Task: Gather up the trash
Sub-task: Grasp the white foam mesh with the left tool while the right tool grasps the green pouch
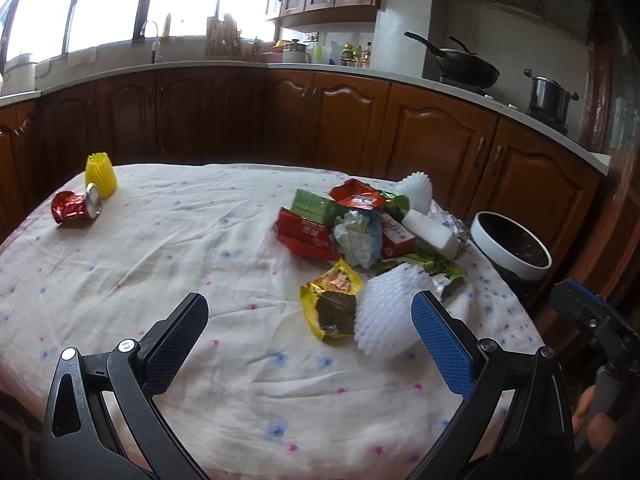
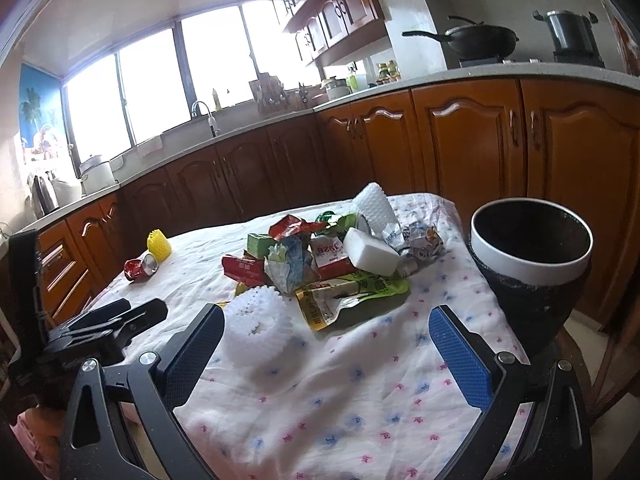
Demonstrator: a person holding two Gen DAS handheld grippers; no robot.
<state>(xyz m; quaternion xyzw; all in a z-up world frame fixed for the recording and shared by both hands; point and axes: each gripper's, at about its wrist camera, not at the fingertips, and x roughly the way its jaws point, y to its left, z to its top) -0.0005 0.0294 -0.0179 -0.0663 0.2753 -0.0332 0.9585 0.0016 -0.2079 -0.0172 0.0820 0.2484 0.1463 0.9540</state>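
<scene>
Lying beside left tool [image 1: 310, 312]: foam net [image 1: 384, 312]

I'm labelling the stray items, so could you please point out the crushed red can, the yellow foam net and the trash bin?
crushed red can [image 1: 74, 209]: left wrist view, on its dented red side.
yellow foam net [image 1: 101, 176]: left wrist view, on its mesh body.
trash bin [image 2: 532, 270]: right wrist view, on its white rim.
</scene>
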